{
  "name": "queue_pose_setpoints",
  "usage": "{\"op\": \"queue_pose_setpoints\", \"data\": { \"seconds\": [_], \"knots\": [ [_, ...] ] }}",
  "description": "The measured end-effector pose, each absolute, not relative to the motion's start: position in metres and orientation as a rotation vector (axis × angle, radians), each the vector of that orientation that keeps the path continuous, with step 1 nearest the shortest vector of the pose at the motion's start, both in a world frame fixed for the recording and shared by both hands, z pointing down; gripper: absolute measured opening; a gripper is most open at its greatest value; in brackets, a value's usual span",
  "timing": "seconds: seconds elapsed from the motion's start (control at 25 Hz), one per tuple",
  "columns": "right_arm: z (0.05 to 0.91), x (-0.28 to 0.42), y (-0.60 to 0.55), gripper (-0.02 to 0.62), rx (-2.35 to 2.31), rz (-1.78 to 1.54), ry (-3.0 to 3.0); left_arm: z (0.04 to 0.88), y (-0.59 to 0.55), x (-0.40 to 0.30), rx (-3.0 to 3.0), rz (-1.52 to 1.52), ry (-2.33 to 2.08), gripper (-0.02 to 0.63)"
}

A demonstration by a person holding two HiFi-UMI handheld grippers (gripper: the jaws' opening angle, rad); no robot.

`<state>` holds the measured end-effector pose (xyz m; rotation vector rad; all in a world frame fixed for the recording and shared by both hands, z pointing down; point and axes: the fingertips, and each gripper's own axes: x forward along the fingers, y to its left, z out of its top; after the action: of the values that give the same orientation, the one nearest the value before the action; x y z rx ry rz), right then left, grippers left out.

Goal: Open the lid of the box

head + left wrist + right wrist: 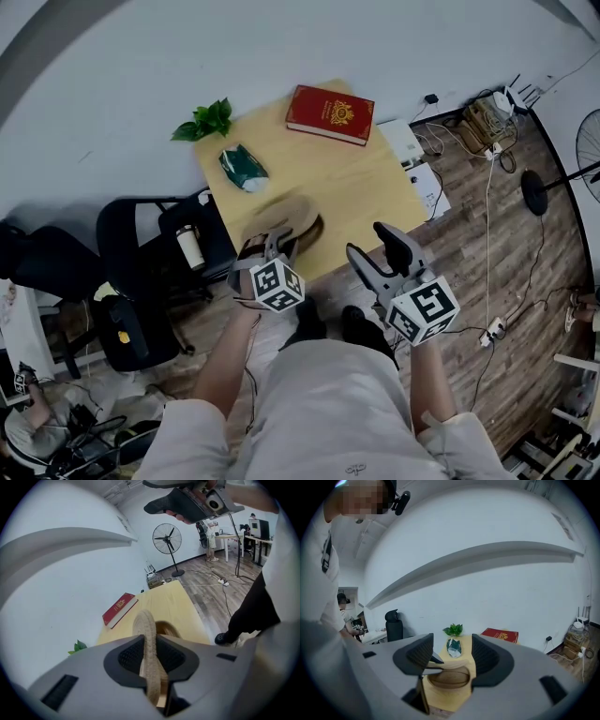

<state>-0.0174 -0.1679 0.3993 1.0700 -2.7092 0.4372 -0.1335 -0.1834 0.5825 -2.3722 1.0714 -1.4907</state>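
A round tan box (312,232) sits near the front edge of the wooden table (356,187). Its woven, rope-rimmed lid (286,218) is tilted up off the box. My left gripper (272,247) is shut on the lid's near rim; in the left gripper view the lid (146,634) stands edge-on between the pads of that gripper (150,662), with the box's opening (167,629) behind. My right gripper (373,246) hovers open to the right of the box, holding nothing. In the right gripper view the box (449,678) lies beyond the open gripper (450,656).
A red book (330,113) lies at the table's far side, a green packet (243,168) and a small plant (204,120) at its left. A black office chair (141,253) with a cup (190,246) stands left of the table. Cables (487,122) lie on the floor at right.
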Motion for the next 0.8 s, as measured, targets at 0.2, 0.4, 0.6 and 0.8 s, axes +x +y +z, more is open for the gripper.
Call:
{"op": "queue_pose_setpoints", "data": {
  "seconds": [0.2,0.4,0.6,0.8],
  "knots": [
    [0.393,-0.007,-0.17,0.239,1.032,0.42,-2.728,0.579,-0.186,-0.138,-2.352,-1.512,1.151,0.072],
    [0.387,0.004,-0.175,0.239,0.998,0.411,-2.749,0.572,-0.189,-0.139,-2.356,-1.516,1.25,0.072],
    [0.381,0.011,-0.179,0.239,0.961,0.4,-2.765,0.567,-0.191,-0.143,-2.373,-1.507,1.37,0.072],
    [0.378,0.017,-0.182,0.239,0.923,0.388,-2.782,0.558,-0.199,-0.149,-2.381,-1.449,1.51,0.072]
  ]
}}
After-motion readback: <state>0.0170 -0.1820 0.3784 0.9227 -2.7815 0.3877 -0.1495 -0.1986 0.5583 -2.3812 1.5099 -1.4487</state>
